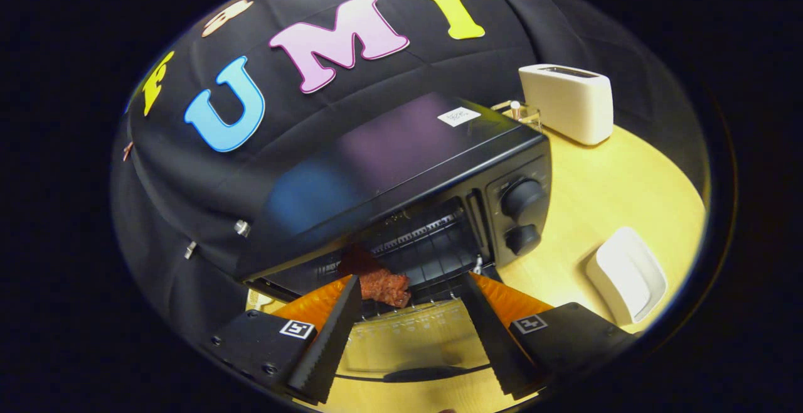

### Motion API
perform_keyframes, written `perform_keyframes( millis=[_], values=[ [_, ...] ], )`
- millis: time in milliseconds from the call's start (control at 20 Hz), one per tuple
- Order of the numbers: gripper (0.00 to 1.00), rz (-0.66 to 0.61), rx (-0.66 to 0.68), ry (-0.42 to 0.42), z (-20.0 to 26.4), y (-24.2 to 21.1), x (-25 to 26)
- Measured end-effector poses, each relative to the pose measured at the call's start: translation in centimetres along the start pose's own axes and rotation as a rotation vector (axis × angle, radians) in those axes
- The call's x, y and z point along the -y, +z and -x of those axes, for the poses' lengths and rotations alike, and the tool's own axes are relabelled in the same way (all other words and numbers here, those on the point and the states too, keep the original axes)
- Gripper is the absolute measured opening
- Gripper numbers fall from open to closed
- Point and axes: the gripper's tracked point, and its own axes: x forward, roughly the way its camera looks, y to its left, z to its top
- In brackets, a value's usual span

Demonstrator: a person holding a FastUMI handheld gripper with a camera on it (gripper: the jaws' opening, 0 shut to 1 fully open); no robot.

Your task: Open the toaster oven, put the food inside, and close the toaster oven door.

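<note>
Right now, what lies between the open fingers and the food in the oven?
In the gripper view, the gripper is open; the lowered glass door spans between its fingers, and the reddish food sits just beyond on the toaster oven rack.

Backdrop: black cloth wall (439,55), draped in soft folds behind and to the side of the work area; small metal clips (242,228) low on the cloth. Surface: pale wooden table (602,193), light grain, warmly lit, with glare near its far edge. On the table: white pop-up toaster (568,102) toward the back, a small clear container (521,112) just beside it, a white rectangular dish (627,275) nearer, well apart from the toaster.
</note>
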Motion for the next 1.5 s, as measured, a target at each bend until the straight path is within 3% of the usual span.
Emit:
perform_keyframes(
  millis=[450,900,1200,1500],
  values=[
    [0.98,0.243,0.028,-0.016,5.9,-0.1,0.4],
    [0.99,0.386,-0.053,-0.018,10.3,-5.0,-0.4],
    [0.99,0.450,-0.215,-0.016,9.8,-12.5,0.2],
    [0.99,0.450,-0.305,-0.051,7.0,-16.5,1.2]
  ],
)
